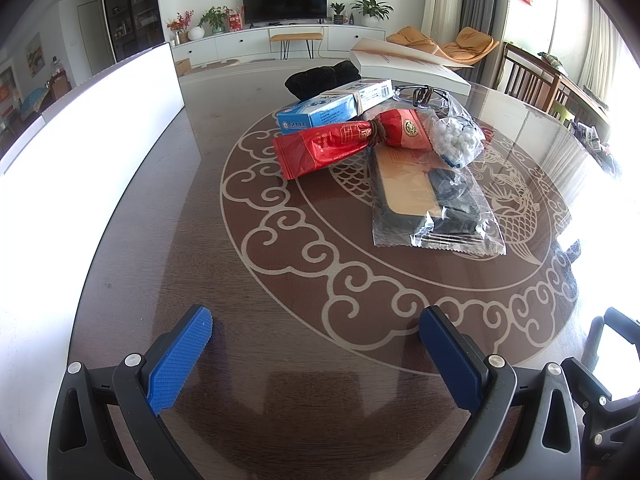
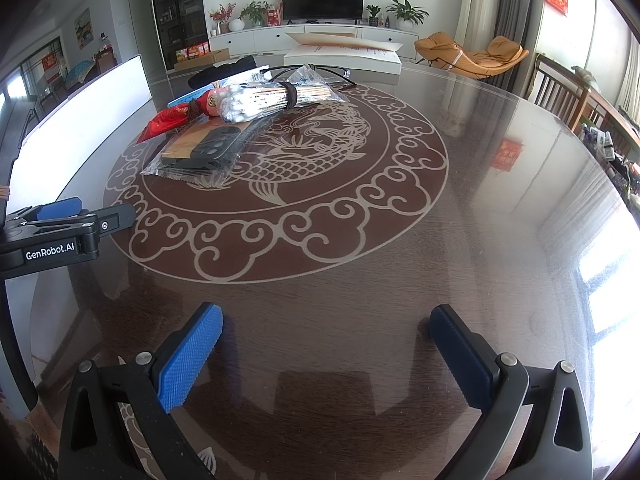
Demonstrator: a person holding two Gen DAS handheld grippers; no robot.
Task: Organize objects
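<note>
A pile of objects lies on the round brown table (image 1: 248, 280). It holds a red packet tied with a brown band (image 1: 344, 140), a blue and white box (image 1: 332, 108), a bag of cotton swabs (image 1: 458, 138), a clear bag with a phone case (image 1: 432, 200), a black cloth (image 1: 320, 76) and glasses (image 1: 424, 92). The right wrist view shows the swab bag (image 2: 272, 98), the phone case bag (image 2: 204, 152) and the red packet (image 2: 168, 120). My left gripper (image 1: 316, 328) is open and empty, well short of the pile. My right gripper (image 2: 326, 326) is open and empty over bare table. The left gripper also shows in the right wrist view (image 2: 76, 220).
A tall white panel (image 1: 92, 128) stands along the table's left side. A white box with an open lid (image 1: 408, 64) lies behind the pile. Wooden chairs (image 2: 568, 96) stand at the table's right edge. A TV cabinet and plants are far behind.
</note>
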